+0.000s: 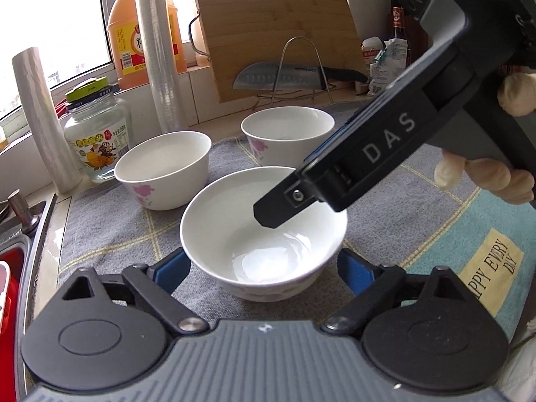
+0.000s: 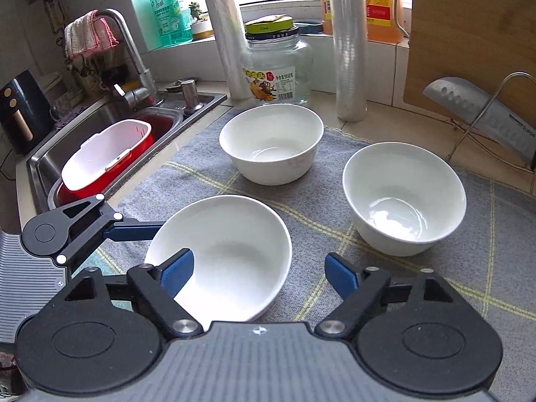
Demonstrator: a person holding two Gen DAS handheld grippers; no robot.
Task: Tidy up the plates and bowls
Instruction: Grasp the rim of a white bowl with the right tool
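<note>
Three round white ceramic bowls stand on a grey checked cloth [image 2: 435, 301] on the table. The left gripper [image 1: 264, 268] has its fingers spread wide around the nearest bowl [image 1: 264, 231]. The right gripper [image 2: 259, 273], fingers also apart, has one finger inside that bowl's rim.

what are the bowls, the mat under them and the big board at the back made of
Bowls: likely glazed ceramic, white and glossy with sharp window reflections inside.
Mat: woven cloth, grey and matte with thin yellow lines.
Board: looks like bamboo or wood, tan with a fine straight grain and a smooth finish.
</note>
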